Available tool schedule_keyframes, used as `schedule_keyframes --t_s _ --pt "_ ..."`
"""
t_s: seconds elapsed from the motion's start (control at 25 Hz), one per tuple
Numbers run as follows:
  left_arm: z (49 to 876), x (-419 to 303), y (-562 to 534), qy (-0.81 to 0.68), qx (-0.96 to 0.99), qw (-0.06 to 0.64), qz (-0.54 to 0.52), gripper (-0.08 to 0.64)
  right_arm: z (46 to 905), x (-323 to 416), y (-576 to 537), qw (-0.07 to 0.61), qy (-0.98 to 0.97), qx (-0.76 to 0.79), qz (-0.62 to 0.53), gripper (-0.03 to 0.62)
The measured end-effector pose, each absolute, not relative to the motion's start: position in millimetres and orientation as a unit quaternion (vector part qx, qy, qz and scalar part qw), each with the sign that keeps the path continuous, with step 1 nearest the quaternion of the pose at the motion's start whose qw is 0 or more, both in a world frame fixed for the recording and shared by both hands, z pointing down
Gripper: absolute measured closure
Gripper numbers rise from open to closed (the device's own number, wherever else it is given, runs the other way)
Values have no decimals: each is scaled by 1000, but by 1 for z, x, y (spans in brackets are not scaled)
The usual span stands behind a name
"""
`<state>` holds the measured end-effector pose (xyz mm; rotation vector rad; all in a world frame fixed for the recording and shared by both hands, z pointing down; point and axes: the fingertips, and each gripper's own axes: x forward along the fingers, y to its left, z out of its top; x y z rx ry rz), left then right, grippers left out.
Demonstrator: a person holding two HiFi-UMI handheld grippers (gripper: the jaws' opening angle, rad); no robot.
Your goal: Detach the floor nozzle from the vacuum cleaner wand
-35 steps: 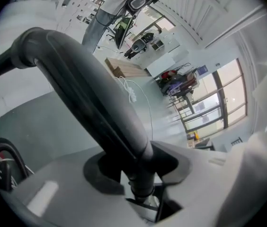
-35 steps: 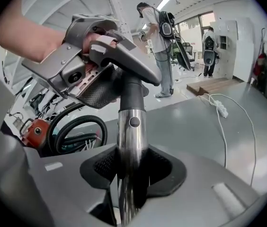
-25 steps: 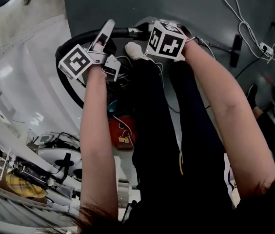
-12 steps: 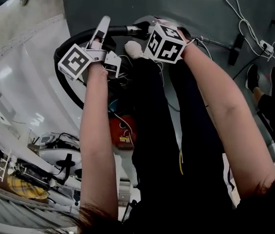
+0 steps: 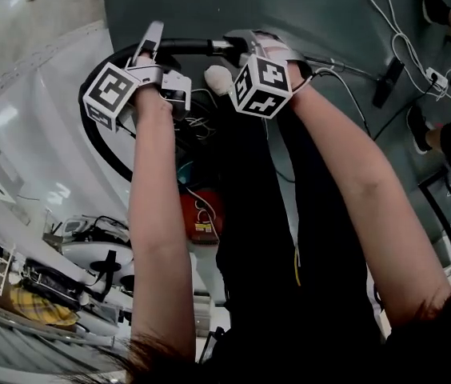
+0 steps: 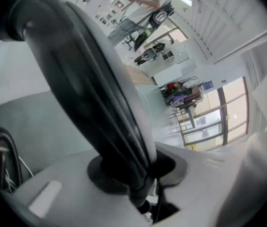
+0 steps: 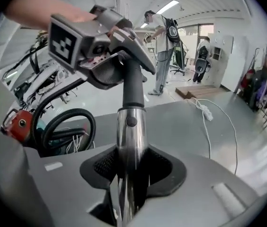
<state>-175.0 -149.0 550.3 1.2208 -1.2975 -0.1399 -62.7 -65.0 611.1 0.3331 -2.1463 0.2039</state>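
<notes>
Floor nozzle, black and T-shaped, on grey floor toward 3 o'clock from both grippers, at far end of shiny metal wand. Right gripper clamped on that wand, pads pressed on both sides. Left gripper closed tight on curved black plastic handle, at 9 o'clock from right one. Red vacuum body and looped black hose toward 6 o'clock, beside person's legs.

White cable across grey floor; shoe nearby.
</notes>
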Motion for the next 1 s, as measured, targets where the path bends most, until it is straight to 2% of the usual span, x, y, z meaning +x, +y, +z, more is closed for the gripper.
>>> schedule_keyframes --t_s 0.16,0.48,1.0 --pt "542 -203 -150 -558 561 608 -66 451 615 -48 -70 453 -877 119 105 443" --pt "566 -185 -112 -560 567 604 -34 451 622 -50 -71 462 -873 100 123 442" --pt "659 -178 -72 -575 485 655 -72 457 677 -67 -62 505 -848 91 132 440"
